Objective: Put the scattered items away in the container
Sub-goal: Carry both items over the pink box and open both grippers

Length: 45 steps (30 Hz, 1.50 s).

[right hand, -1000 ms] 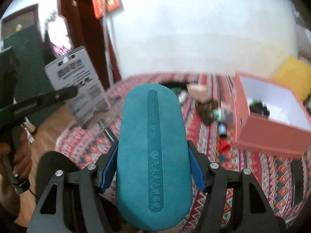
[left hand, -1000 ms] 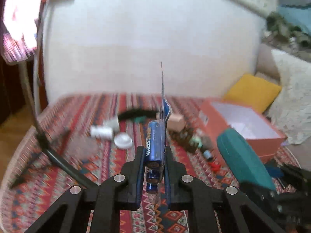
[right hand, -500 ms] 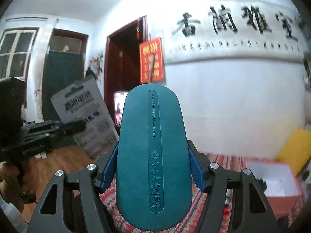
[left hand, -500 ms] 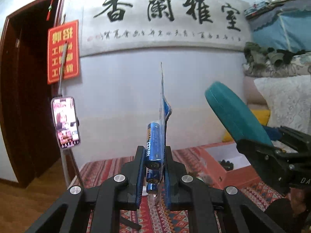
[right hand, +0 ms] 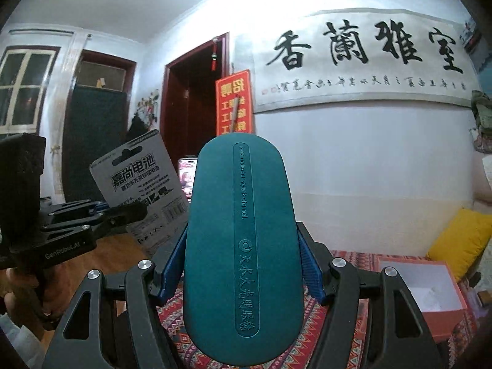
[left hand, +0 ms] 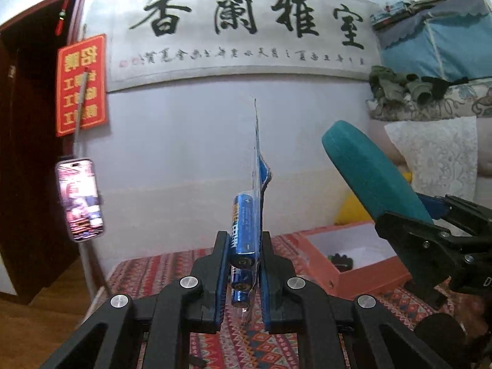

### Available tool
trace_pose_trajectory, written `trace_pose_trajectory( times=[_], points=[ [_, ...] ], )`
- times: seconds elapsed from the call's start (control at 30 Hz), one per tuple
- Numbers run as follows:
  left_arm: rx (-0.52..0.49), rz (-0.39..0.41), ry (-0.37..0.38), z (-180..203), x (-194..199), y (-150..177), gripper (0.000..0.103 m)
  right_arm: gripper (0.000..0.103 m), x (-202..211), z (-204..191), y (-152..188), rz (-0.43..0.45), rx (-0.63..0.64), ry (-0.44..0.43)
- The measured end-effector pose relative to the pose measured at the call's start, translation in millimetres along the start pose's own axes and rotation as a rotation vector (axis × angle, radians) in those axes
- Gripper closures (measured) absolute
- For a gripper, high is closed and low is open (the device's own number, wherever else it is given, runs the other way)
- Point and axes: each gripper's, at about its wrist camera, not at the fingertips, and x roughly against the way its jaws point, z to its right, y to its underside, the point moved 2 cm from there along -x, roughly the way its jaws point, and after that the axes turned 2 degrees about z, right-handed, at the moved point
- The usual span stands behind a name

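My left gripper [left hand: 244,246] is shut on a blister pack of blue batteries [left hand: 246,224], held edge-on and raised high. In the right wrist view the same pack [right hand: 141,187] shows its grey printed back, clamped in the left gripper [right hand: 123,212]. My right gripper [right hand: 243,264] is shut on a teal glasses case [right hand: 241,243], which also shows in the left wrist view [left hand: 369,175]. The orange box [left hand: 347,264] with a white inside stands open on the patterned cloth [left hand: 160,270], low at the right; it also shows in the right wrist view [right hand: 430,292]. A dark item lies inside it.
A phone on a stand [left hand: 79,198] rises at the left. A yellow cushion [right hand: 461,240] lies behind the box. A calligraphy scroll [left hand: 246,30] hangs on the white wall. The scattered items on the cloth are out of view.
Both grippers have tilted and risen from looking down at the cloth to facing the wall, each keeping its item. The scattered items have dropped out of view.
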Motion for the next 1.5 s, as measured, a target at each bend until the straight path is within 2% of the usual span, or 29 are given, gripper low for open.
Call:
trace_pose_trajectory(
  times=[0.3,0.5,0.73,0.93,1.0,1.07,1.23,1.3,1.33,1.37,1.4,1.5],
  points=[
    [-0.003,-0.081,0.194,45.1,-99.2,2.0,0.091,0.034,0.6,78.3,21.8,-0.083,-0.069,0.205],
    [-0.008,-0.133,0.316,90.3,-179.2,2.0,0.091,0.034,-0.8,157.7,36.8,-0.139,-0.133,0.362],
    [0.001,-0.192,0.422,147.2,-282.9,5.2,0.091,0.034,-20.4,259.3,48.2,-0.184,-0.159,0.489],
    [0.008,-0.264,0.508,204.4,-383.2,19.3,0.091,0.034,-53.0,348.7,70.9,-0.240,-0.163,0.571],
    [0.007,-0.299,0.526,224.5,-419.4,30.2,0.091,0.034,-73.4,389.5,85.5,-0.281,-0.177,0.596],
    [0.005,-0.343,0.535,243.9,-457.7,43.5,0.091,0.034,-96.4,426.2,96.9,-0.320,-0.194,0.616],
    [0.018,-0.457,0.526,270.9,-542.6,82.4,0.091,0.034,-147.6,512.2,151.3,-0.446,-0.261,0.655],
    [0.055,-0.535,0.559,275.8,-569.9,97.7,0.084,0.034,-168.5,533.7,174.9,-0.546,-0.235,0.671],
    [0.075,-0.568,0.571,276.4,-579.3,103.2,0.063,0.032,-175.8,544.4,185.1,-0.579,-0.239,0.686],
    [0.086,-0.571,0.566,274.5,-581.6,104.3,0.035,0.023,-177.7,548.9,190.4,-0.579,-0.238,0.707],
    [0.089,-0.552,0.553,271.6,-580.1,102.9,0.029,0.020,-178.5,552.0,194.5,-0.573,-0.234,0.728],
    [0.058,-0.492,0.500,260.7,-562.0,94.9,0.027,0.016,-174.8,549.5,189.9,-0.532,-0.230,0.732]
  ],
)
